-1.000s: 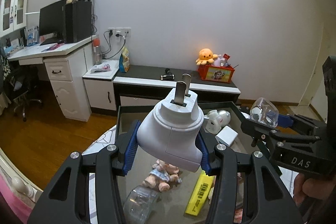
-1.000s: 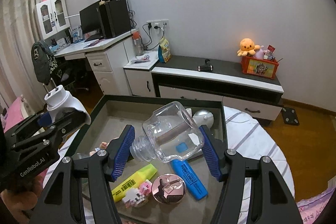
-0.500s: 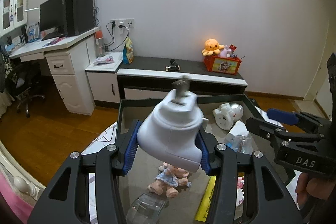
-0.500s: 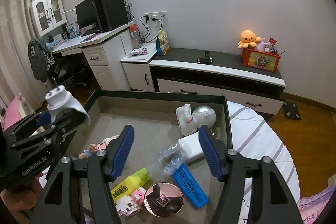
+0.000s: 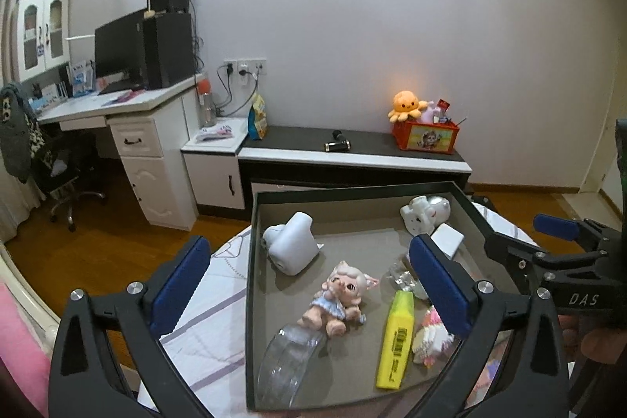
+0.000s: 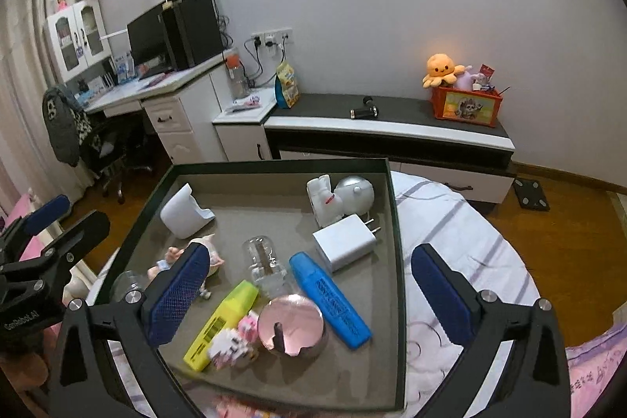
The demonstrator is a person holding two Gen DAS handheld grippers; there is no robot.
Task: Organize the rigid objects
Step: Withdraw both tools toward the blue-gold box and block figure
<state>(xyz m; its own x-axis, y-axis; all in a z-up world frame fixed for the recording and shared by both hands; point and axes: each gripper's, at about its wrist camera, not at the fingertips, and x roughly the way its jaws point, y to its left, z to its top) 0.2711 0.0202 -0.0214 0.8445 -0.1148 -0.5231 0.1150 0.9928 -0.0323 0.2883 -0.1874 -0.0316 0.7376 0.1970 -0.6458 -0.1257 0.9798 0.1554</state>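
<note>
Both tools (image 5: pixel 309 285) (image 6: pixel 309 294) agape, empty; white plug adapter (image 5: pixel 292 247) on its side in tray (image 5: pixel 250 300).

Left gripper (image 5: pixel 309 285) wide open above dark tray (image 5: pixel 250 261); white plug adapter (image 5: pixel 292 248), pig figurine (image 5: pixel 339 296), yellow highlighter (image 5: pixel 396 339) inside.

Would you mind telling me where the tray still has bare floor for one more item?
The widest bare patch in the tray runs along the far wall, between the white plug adapter and the astronaut figure. The near half is crowded: yellow highlighter, pink compact and blue highlighter touch or nearly touch.
</note>
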